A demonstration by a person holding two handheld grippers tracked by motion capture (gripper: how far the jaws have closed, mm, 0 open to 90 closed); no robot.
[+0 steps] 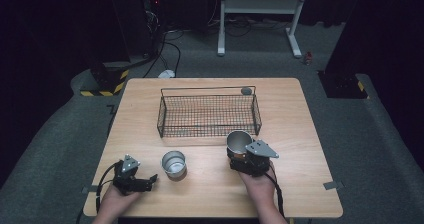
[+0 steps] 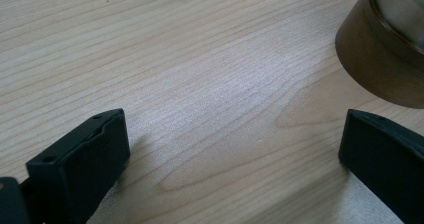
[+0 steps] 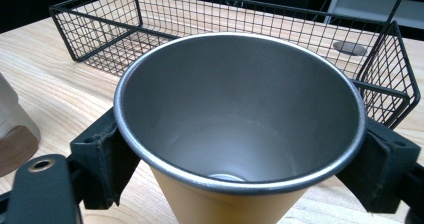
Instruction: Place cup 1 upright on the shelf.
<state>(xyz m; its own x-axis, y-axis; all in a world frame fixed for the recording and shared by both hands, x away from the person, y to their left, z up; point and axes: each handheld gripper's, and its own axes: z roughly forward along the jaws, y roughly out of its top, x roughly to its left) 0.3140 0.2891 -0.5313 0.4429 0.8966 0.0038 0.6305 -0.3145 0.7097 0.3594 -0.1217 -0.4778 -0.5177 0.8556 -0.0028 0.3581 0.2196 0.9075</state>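
While my right gripper (image 1: 243, 156) clamps the metal cup (image 1: 238, 142) from both sides, that cup sits near the table's (image 1: 300, 134) right-middle, just in front of the wire basket's (image 1: 208, 115) near right corner. From the right gripper view I see the cup (image 3: 240, 129) tipped toward the camera, its steel mouth open to me, its outer wall tan below the rim, with a black pad pressed against each flank. Behind it the basket (image 3: 105, 29) stands on the wood, close to the cup but apart from it as far as I can tell. A second cup (image 1: 173, 163) stands upright to the left, well apart from the first, near the table's front-middle. My left gripper (image 1: 145, 183) lies low at the front-left, just beside that second cup, with its jaws spread wide on bare wood; in the left gripper view nothing lies between them, and the second cup's (image 2: 385, 59) brown base shows at the upper right, clear of the right-hand pad.
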